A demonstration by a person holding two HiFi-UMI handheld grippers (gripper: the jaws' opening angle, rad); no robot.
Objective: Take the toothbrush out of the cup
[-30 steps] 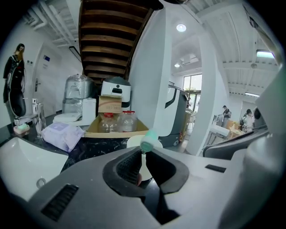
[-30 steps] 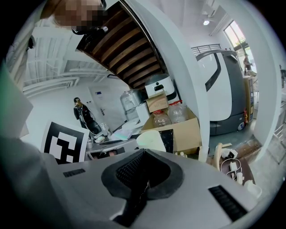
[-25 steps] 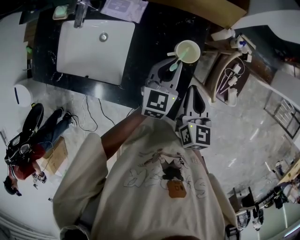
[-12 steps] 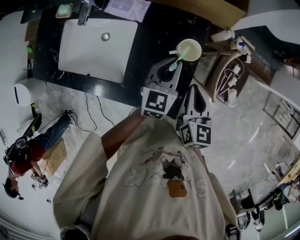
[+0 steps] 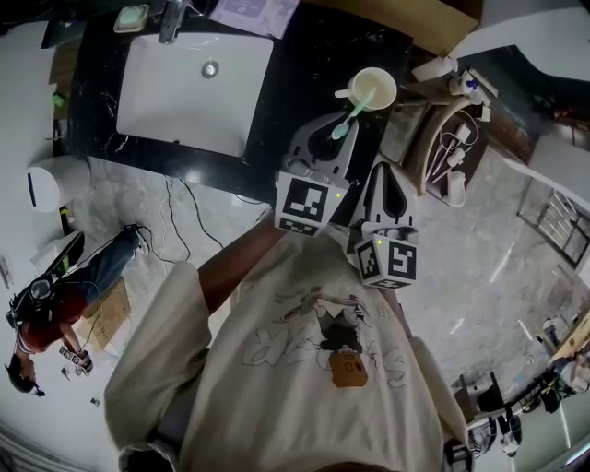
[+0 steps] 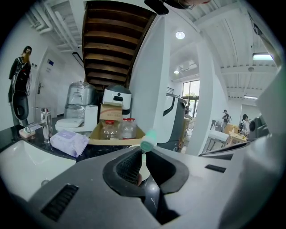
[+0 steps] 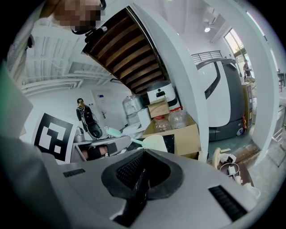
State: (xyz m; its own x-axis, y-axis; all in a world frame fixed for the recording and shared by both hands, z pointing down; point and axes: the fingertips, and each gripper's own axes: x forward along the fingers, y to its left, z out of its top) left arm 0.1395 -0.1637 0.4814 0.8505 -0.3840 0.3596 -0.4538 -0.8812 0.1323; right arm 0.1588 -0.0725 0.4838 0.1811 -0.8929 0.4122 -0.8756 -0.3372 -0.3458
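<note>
Toothbrush [image 5: 351,114] lifted, seemingly within cup [image 5: 392,83] rim.

surface: black counter [image 5: 300,64] | holds: white sink [image 5: 189,92], cup [image 5: 373,88], wipes pack [image 5: 253,14]

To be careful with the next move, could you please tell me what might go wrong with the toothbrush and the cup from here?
1. The left gripper is shut on the toothbrush close to one end, so the brush might slip or pivot.
2. The brush slants with its other end inside the cup; a sideways pull could tip the cup.
3. The right gripper, shut and empty, is not steadying the cup.
</note>
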